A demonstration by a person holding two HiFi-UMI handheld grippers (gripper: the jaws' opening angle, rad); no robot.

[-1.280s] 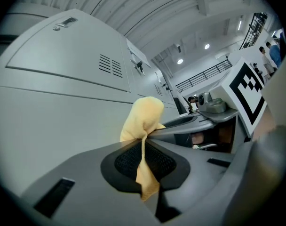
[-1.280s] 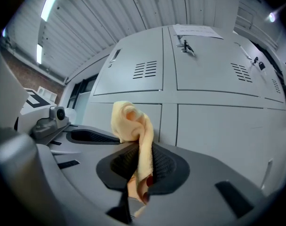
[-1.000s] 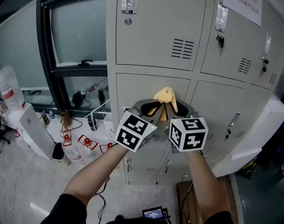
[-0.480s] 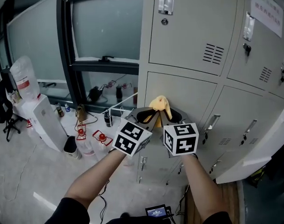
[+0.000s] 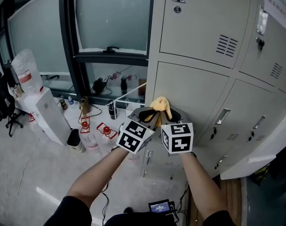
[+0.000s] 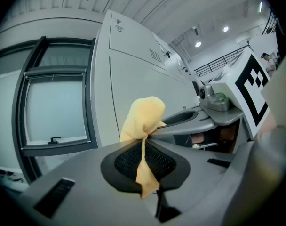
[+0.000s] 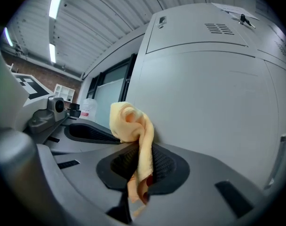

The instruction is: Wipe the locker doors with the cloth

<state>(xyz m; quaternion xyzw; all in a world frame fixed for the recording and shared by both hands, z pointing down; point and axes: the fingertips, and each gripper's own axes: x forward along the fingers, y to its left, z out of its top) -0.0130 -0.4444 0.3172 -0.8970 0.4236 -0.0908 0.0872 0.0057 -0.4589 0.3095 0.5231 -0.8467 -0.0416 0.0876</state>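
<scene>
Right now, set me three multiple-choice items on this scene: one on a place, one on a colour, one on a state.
1. Where is the cloth?
A. On the floor
B. In both tongs, in front of a locker door
C. On the window sill

2. What colour is the cloth?
A. Yellow
B. Blue
C. Black

3. How do the left tongs stand?
A. Wide open, empty
B. Shut on a bottle
C. Shut on the cloth

Key:
1 B: the head view shows it held up between the left tongs and the right tongs, before the grey door.
2 A: every view shows it pale yellow.
3 C: the left gripper view shows the jaws pinching the cloth.
</scene>
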